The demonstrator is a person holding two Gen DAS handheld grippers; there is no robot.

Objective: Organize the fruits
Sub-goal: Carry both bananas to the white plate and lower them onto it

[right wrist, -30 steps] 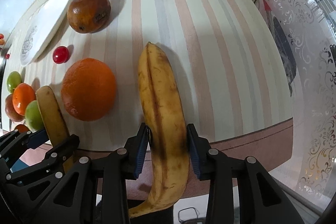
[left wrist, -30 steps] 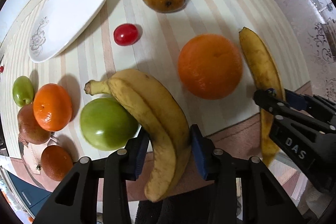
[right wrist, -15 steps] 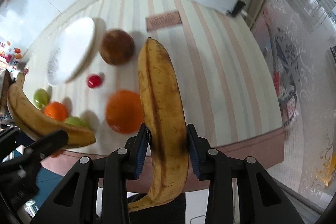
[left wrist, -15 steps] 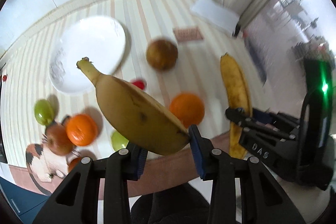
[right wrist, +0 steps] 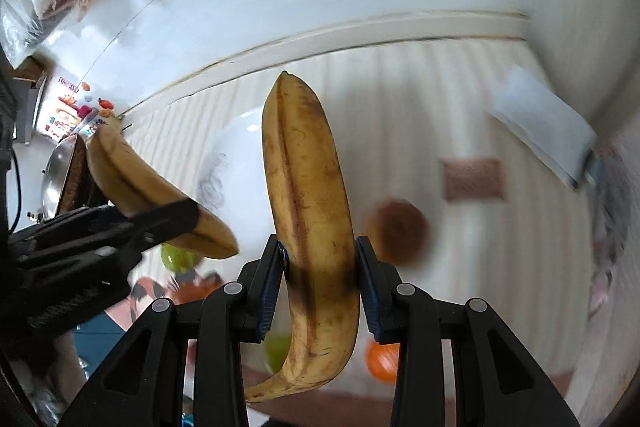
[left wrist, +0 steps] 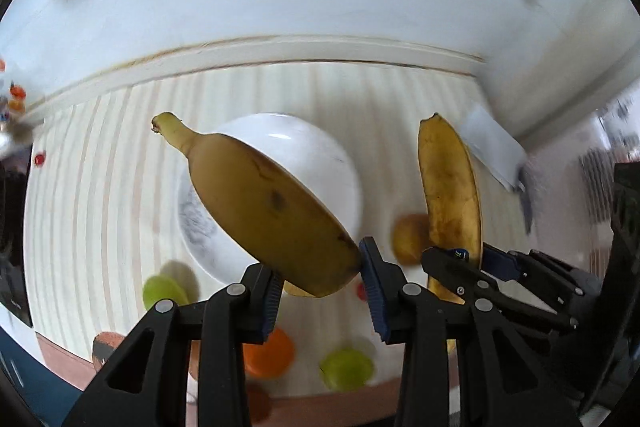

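My left gripper (left wrist: 320, 283) is shut on a pair of joined bananas (left wrist: 264, 203) and holds them in the air over the white plate (left wrist: 320, 155). My right gripper (right wrist: 320, 283) is shut on a single spotted banana (right wrist: 308, 203), also held high above the table. The right gripper with its banana (left wrist: 448, 187) shows at the right of the left wrist view. The left gripper with its bananas (right wrist: 152, 187) shows at the left of the right wrist view. The plate (right wrist: 240, 155) lies behind both bananas.
On the striped tablecloth (left wrist: 100, 187) below lie a brown pear (right wrist: 396, 231), an orange (left wrist: 268, 355), green fruits (left wrist: 348, 367) (left wrist: 164, 291), a white cloth (right wrist: 540, 123) and a small brown label (right wrist: 472, 179). A white wall rises behind the table.
Both grippers have lifted their bananas from the table edge high into the air and moved forward toward the white plate. The views now tilt up to the wall.
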